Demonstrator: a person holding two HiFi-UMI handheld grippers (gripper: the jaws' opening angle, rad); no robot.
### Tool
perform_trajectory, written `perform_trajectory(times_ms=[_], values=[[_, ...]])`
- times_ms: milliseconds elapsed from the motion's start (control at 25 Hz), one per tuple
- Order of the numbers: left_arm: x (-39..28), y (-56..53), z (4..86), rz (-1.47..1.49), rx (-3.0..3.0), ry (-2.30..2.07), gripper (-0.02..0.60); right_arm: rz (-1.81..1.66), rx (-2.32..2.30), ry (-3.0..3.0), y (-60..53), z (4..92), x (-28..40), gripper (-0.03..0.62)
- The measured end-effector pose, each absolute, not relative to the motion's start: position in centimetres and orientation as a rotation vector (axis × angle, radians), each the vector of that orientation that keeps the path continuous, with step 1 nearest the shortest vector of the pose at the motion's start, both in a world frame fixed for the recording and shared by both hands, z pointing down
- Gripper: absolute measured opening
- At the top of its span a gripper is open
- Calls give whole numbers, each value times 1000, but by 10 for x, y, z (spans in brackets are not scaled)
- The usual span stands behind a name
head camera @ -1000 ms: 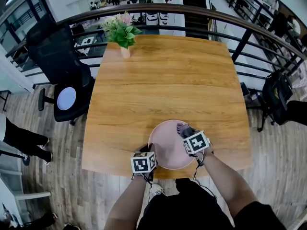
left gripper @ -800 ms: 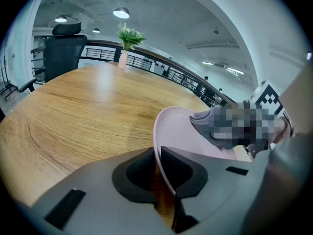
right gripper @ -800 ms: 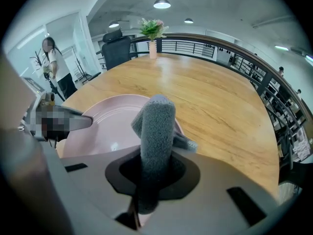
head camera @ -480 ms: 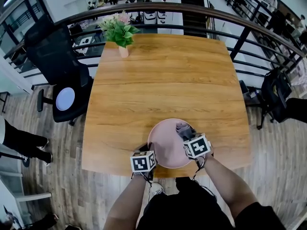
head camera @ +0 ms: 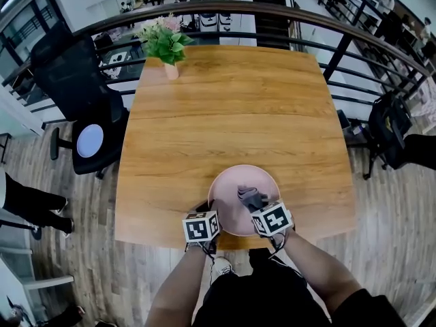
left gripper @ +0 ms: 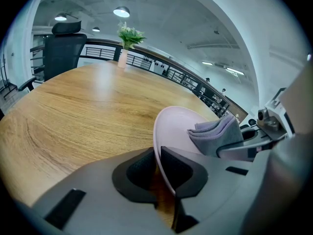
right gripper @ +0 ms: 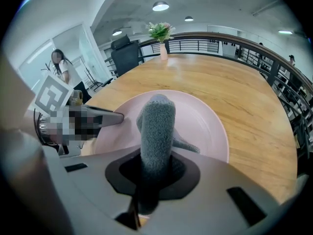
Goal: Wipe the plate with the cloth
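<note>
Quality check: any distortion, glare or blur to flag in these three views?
Head view: sharp, evenly lit, though the fisheye bows the railing and the table edges. Left gripper view: black corners, and a pale sheen of ceiling light on the table near the vase. Right gripper view: the cloth has its lower end in shadow; the plate behind it is clear.

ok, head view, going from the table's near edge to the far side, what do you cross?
pink plate with the cloth on it → bare wooden table → potted plant at the far edge → railing
</note>
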State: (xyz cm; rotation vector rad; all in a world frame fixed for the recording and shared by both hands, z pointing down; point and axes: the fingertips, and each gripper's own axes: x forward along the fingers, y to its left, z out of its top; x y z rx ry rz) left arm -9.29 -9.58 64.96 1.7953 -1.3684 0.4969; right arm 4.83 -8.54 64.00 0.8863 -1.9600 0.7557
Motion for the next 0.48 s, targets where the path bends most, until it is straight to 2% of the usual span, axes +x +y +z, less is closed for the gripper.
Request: perform_trajectory(times_ms=[480], values=[[-93,-96,649,494,1792,-1359,55,802,659,-2029,-25,641,-11,52]])
